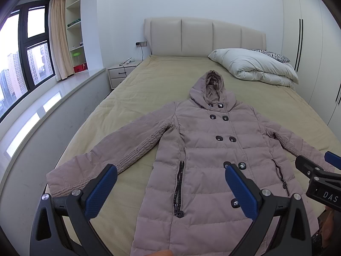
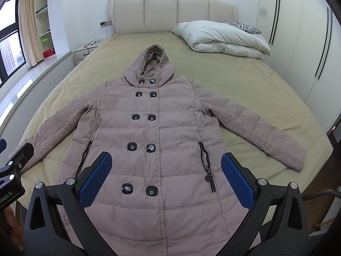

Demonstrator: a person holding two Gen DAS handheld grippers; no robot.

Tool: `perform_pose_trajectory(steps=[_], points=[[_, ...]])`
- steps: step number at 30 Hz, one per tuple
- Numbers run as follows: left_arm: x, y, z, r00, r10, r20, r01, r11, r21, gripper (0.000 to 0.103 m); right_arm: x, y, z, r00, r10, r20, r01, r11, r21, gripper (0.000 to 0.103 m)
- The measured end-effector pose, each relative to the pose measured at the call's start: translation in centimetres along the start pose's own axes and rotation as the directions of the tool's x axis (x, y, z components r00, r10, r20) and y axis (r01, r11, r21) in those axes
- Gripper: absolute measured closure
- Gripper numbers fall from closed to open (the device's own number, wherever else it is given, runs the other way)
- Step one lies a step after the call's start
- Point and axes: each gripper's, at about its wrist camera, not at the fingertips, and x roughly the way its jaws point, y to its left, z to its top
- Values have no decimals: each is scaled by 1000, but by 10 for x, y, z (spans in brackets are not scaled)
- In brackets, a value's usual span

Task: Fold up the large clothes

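I have the padded coat [image 2: 157, 132] spread flat and face up on the bed [image 2: 245, 89], hood pointing toward the headboard [image 2: 170, 12], both sleeves angled out to the sides, its front buttoned shut with two columns of dark buttons. My left gripper [image 1: 170, 177] hangs above the lower left part of the coat with its blue-padded fingers [image 1: 100, 192] spread wide and nothing between them; through the gap I see the left zip pocket and a strip of bedsheet beside the sleeve. My right gripper [image 2: 166, 168] hangs over the coat's lower front, jaws just as wide apart and holding nothing, the lower buttons and the right zip pocket showing between the pads. Each gripper's body edges into the other's view at the frame border. For storage, the wall shelving [image 1: 74, 27] by the window holds a few small items I cannot make out, plus a green-lidded jar [image 1: 76, 58] and a red box [image 1: 80, 67] low down. The nightstand [image 1: 121, 72] has its drawers closed and a cable lying on top. A folded white duvet [image 2: 223, 38] sits at the bed's far right corner with a zebra-print pillow [image 2: 240, 26] behind it, well apart from the coat.
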Motion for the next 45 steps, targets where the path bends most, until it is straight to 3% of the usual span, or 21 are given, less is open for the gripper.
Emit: perform_pose_trajectory(steps=[25,30,33,35,37,41,45], points=[[3,1,-3,1000,13,-8,-13,1000,0,0,8,3,-5,1000,0,-10,0,1000,7,0],[15,5,-16,999,23,-31,-24,1000,-11,0,16,-22,-6,997,70,-14,-69,992,103,0],[24,4,-19,999,10,-53,-10,1000,-3,0,32,-80,-9,993,117,7,-114,958,263,0],[35,6,-19,994,-49,-99,46,998,-36,0,47,-136,-16,991,130,24,-128,902,412,0],[49,6,-20,983,-114,-140,102,991,-92,0,65,-202,-33,991,128,44,-129,792,597,0],[69,-8,-19,978,-146,-151,135,988,-81,0,92,-323,-92,991,93,96,-129,474,871,0],[75,-34,-14,980,-168,-104,168,986,-13,0,124,-405,-155,977,95,188,-201,154,967,4]])
